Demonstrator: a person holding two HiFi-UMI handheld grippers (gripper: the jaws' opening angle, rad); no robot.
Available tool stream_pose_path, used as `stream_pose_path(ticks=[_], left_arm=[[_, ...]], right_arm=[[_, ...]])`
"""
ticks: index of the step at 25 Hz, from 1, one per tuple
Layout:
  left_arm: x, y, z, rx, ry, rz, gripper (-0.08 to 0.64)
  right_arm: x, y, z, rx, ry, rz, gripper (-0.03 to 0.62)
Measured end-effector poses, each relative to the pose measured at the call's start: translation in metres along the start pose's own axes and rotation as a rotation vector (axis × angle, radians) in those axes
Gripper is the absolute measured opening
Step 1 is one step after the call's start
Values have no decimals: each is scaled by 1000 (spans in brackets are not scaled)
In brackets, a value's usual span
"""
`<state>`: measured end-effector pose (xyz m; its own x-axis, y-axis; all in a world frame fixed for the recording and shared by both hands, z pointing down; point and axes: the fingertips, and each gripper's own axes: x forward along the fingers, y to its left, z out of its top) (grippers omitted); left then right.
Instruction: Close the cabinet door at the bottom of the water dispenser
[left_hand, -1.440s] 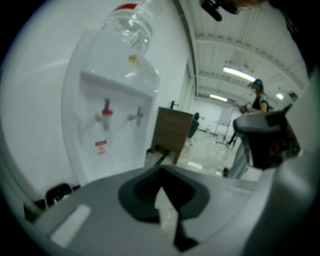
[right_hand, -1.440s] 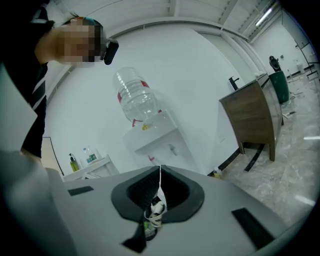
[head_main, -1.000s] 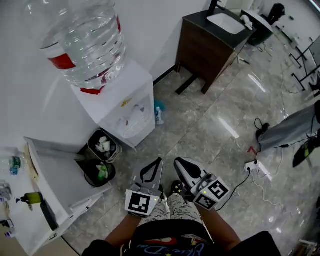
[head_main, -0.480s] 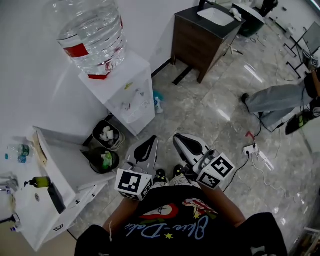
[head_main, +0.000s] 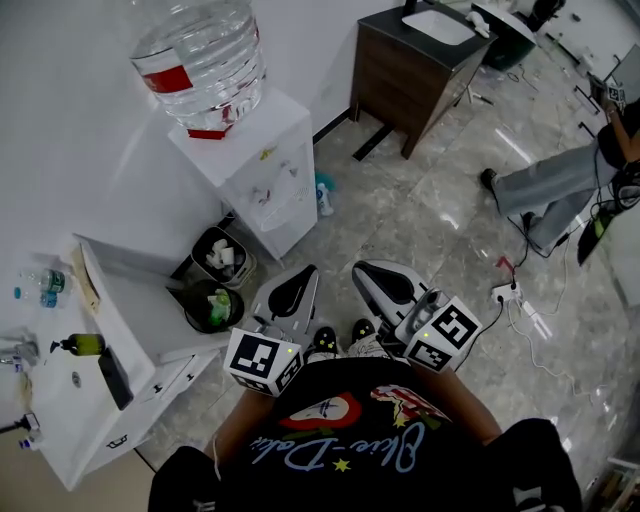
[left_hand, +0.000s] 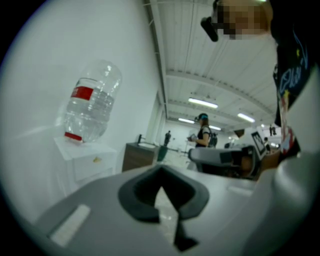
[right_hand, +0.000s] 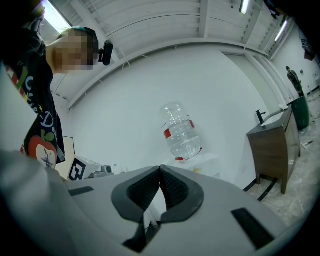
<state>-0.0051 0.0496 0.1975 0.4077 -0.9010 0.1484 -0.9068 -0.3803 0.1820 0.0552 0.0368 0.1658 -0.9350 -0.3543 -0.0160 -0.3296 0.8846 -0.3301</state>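
Note:
The white water dispenser (head_main: 255, 165) stands against the wall at upper left, with a clear bottle (head_main: 200, 55) upside down on top. From above its front face is steeply foreshortened, so I cannot make out its bottom cabinet door. My left gripper (head_main: 290, 288) and right gripper (head_main: 383, 283) hang side by side low in the middle, well short of the dispenser, both shut on nothing. In the left gripper view the dispenser (left_hand: 85, 160) is far off at left beyond the gripper (left_hand: 161, 169). The right gripper view shows the bottle (right_hand: 181, 131) above the gripper (right_hand: 160, 168).
Two small waste bins (head_main: 222, 255) (head_main: 210, 305) sit left of the dispenser, beside a white counter unit (head_main: 110, 340). A blue spray bottle (head_main: 325, 195) stands on the floor to the dispenser's right. A dark wooden cabinet (head_main: 420, 70) is behind. A person's legs (head_main: 560, 185) and a power strip (head_main: 505, 295) lie at right.
The dispenser has slid a little right and looks smaller in the head view. Another person's legs have come in at the right. Both grippers stay shut in about the same place.

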Motion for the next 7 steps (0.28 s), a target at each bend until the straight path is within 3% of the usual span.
stream_pose_path(ticks=[7], left_arm=[[-10, 0, -2, -17, 23, -33, -3]], right_arm=[[1, 11, 2, 50, -29, 44, 15]])
